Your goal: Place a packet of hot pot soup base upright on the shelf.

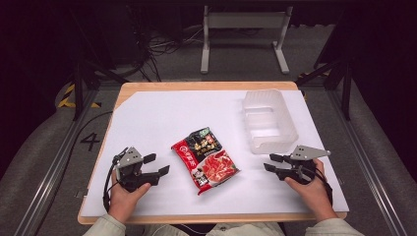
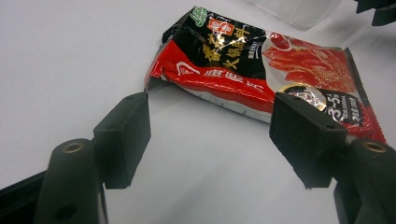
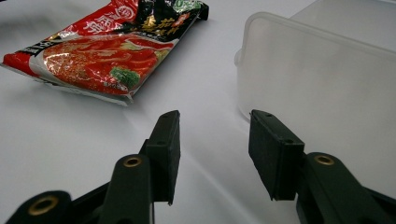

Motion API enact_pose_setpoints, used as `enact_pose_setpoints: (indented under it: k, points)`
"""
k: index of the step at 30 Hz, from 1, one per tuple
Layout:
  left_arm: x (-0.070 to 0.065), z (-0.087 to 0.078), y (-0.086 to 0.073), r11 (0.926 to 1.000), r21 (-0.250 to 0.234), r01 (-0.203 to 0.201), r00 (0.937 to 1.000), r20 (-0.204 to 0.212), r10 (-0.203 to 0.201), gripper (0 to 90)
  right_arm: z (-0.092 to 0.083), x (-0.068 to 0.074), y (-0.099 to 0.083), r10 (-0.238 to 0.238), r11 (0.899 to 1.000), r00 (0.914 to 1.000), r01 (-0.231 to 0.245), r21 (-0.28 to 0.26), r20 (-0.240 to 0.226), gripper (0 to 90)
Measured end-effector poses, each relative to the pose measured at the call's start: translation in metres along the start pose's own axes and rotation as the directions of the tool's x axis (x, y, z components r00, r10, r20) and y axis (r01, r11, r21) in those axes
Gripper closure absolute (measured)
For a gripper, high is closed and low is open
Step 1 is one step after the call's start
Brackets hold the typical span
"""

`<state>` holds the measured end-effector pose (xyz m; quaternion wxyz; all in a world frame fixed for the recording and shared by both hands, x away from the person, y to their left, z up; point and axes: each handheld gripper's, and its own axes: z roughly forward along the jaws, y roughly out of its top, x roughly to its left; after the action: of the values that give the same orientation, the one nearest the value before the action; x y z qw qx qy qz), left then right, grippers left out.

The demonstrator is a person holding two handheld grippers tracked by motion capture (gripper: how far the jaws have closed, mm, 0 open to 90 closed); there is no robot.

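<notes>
**Ana:** Left tool (image 1: 156,164) first: its jaws stand wide apart and hold nothing. In the left gripper view the sauce packet (image 2: 261,74) lies just beyond the pads, near but not touching either one.

**Ben:** And the right tool (image 1: 275,163)?

**Ana:** Also parted, though less widely, and also empty. It rests on the far side of the packet from the left tool, with its jaws turned back toward the packet. In the right gripper view the clear plastic bin (image 3: 327,93) stands close ahead of one jaw, and the packet sits off to the other side.

**Ben:** So where does the packet lie?

**Ana:** Flat on the white sheet over the counter (image 1: 162,123), printed side up, between the two tools. The bin (image 1: 269,120) is beyond the packet and toward the right tool's side, well apart from it, and nothing is inside that I can see.

**Ben:** How far along would you call it?

**Ana:** Barely started, I'd judge. Nothing is gripped and the packet looks untouched. If the packet is meant for the bin, then everything is left: closing on the packet, lifting it, carrying it over and letting go.
</notes>
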<state>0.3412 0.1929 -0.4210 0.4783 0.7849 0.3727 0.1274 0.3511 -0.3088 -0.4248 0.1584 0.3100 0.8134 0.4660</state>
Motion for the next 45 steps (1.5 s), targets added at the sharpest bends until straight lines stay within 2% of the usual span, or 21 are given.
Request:
enact_pose_setpoints:
  k: [6, 9, 11, 13, 14, 18, 19, 21, 23, 25, 26, 30, 33, 34, 36, 37, 39, 41, 45]
  points:
    - [0.001, 0.004, 0.013, 0.9999, -0.008, 0.013, 0.9999, 0.006, -0.013, 29.2, 0.001, -0.001, 0.000, 0.003, 1.000, 1.0000, -0.003, 0.003, 0.002, 53.5]
    - [0.001, 0.011, 0.016, 0.9992, -0.008, 0.039, 0.9991, 0.014, -0.039, 29.2, 0.002, -0.002, -0.001, 0.002, 1.000, 1.0000, -0.002, 0.010, 0.004, 53.1]
    - [0.001, 0.014, 0.019, 0.9995, -0.008, 0.029, 0.9996, 0.001, -0.029, 29.1, 0.002, -0.003, -0.002, 0.002, 1.000, 1.0000, -0.002, 0.014, 0.006, 52.6]
    - [0.001, 0.016, 0.023, 0.9990, -0.014, 0.041, 0.9991, 0.003, -0.041, 28.8, 0.002, -0.004, -0.003, 0.003, 1.000, 1.0000, -0.003, 0.016, 0.007, 52.3]
    - [0.002, 0.017, 0.025, 0.9995, -0.015, 0.029, 0.9996, -0.001, -0.029, 28.7, 0.002, -0.004, -0.003, 0.003, 1.000, 1.0000, -0.003, 0.015, 0.009, 51.9]
    - [0.002, 0.021, 0.032, 0.9987, -0.023, 0.046, 0.9989, 0.002, -0.046, 26.7, 0.002, -0.003, -0.003, 0.001, 1.000, 1.0000, -0.001, 0.014, 0.008, 51.4]
    - [0.004, 0.025, 0.037, 0.9991, -0.001, 0.042, 0.9991, 0.004, -0.042, 26.0, 0.002, -0.002, -0.003, 0.000, 1.000, 1.0000, 0.000, 0.015, 0.007, 51.4]
    - [0.007, 0.029, 0.045, 0.9993, 0.014, 0.035, 0.9994, 0.001, -0.035, 25.4, 0.003, -0.002, -0.003, -0.004, 1.000, 1.0000, 0.003, 0.017, 0.008, 51.4]
    - [0.010, 0.034, 0.051, 0.9983, 0.030, 0.050, 0.9986, 0.016, -0.050, 24.7, 0.003, -0.002, -0.002, -0.006, 1.000, 1.0000, 0.006, 0.016, 0.008, 51.4]
    - [0.011, 0.035, 0.054, 0.9983, 0.031, 0.050, 0.9986, 0.014, -0.050, 24.3, 0.003, -0.002, -0.002, -0.006, 1.000, 0.9999, 0.006, 0.016, 0.009, 51.4]
    - [0.012, 0.038, 0.056, 0.9987, 0.014, 0.049, 0.9987, 0.008, -0.049, 24.2, 0.002, -0.002, -0.002, -0.006, 1.000, 0.9999, 0.006, 0.016, 0.011, 51.5]
    - [0.014, 0.048, 0.064, 0.9988, 0.029, 0.040, 0.9992, -0.003, -0.040, 23.7, 0.001, -0.001, -0.002, -0.011, 1.000, 0.9997, 0.011, 0.010, 0.020, 51.5]
    - [0.015, 0.051, 0.067, 0.9987, 0.022, 0.045, 0.9990, 0.006, -0.045, 23.6, 0.001, -0.002, -0.002, -0.011, 1.000, 0.9997, 0.011, 0.009, 0.020, 51.5]
    - [0.017, 0.057, 0.070, 0.9982, 0.025, 0.055, 0.9981, 0.027, -0.055, 23.5, 0.002, -0.002, -0.002, -0.014, 1.000, 0.9998, 0.014, 0.011, 0.017, 51.5]
    - [0.018, 0.060, 0.071, 0.9977, 0.031, 0.060, 0.9976, 0.033, -0.061, 23.3, 0.003, -0.002, -0.002, -0.016, 1.000, 0.9998, 0.016, 0.012, 0.015, 51.5]
    - [0.019, 0.062, 0.072, 0.9980, 0.033, 0.054, 0.9980, 0.030, -0.055, 22.8, 0.004, -0.002, -0.001, -0.021, 1.000, 0.9997, 0.021, 0.017, 0.014, 51.5]
    - [0.019, 0.067, 0.072, 0.9967, 0.035, 0.073, 0.9966, 0.036, -0.075, 22.5, 0.006, -0.001, -0.001, -0.026, 1.000, 0.9996, 0.026, 0.018, 0.011, 51.5]
    - [0.020, 0.071, 0.073, 0.9975, 0.035, 0.062, 0.9975, 0.033, -0.063, 22.2, 0.006, -0.001, -0.001, -0.027, 0.999, 0.9996, 0.026, 0.022, 0.011, 51.5]
    - [0.024, 0.080, 0.075, 0.9968, 0.034, 0.073, 0.9969, 0.027, -0.073, 21.9, 0.005, -0.002, -0.002, -0.028, 0.999, 0.9995, 0.028, 0.018, 0.015, 50.8]
